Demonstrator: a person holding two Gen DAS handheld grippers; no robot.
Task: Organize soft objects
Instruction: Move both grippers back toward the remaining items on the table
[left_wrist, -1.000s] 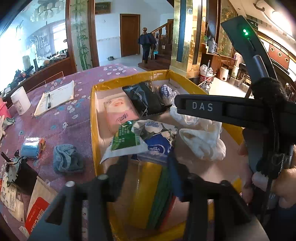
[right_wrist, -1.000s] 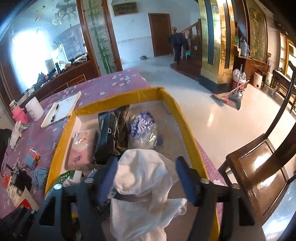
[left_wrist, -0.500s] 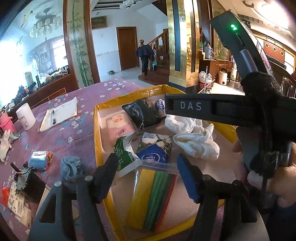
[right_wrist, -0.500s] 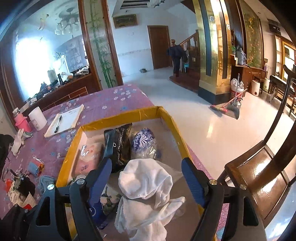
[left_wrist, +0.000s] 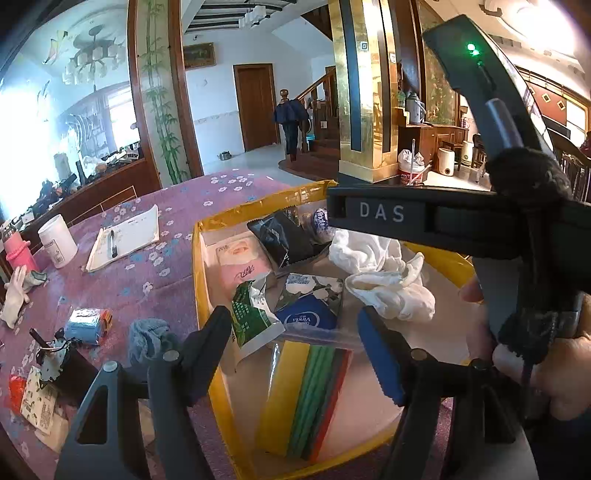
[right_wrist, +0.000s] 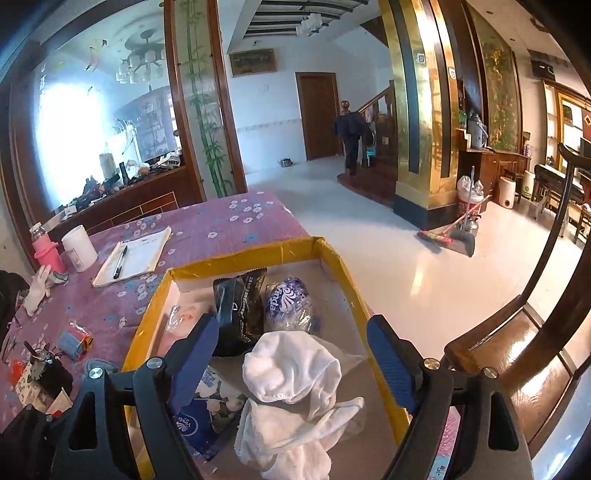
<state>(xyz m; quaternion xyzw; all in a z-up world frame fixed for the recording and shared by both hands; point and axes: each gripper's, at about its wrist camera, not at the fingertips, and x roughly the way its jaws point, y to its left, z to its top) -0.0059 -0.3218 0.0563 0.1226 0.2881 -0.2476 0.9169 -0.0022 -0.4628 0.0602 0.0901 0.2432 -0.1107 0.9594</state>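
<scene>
Over the yellow-rimmed box (left_wrist: 201, 266), both grippers are letting go: left gripper (left_wrist: 295, 345) jaws opening above sponge pack (left_wrist: 306, 398), right gripper (right_wrist: 291, 350) jaws opening w/ white cloth (right_wrist: 295, 391) loose between, resting in box. Next, prob. blue cloth (left_wrist: 147, 338) on bench (left_wrist: 147, 266).

We look from the left hand-held gripper (left_wrist: 295, 350), close above and tilted down into the near end of the shallow yellow-rimmed cardboard tray (left_wrist: 201, 280) on the table under its purple flowered cloth (left_wrist: 122, 280), facing the far brown wooden door (left_wrist: 256, 105). From the right hand-held gripper (right_wrist: 291, 358) we sit just beside it, aimed the same way over the tray's right side. Both views share the tray, the crumpled white cloth (left_wrist: 384, 284) (right_wrist: 295, 398), the table's left part and the door.
</scene>
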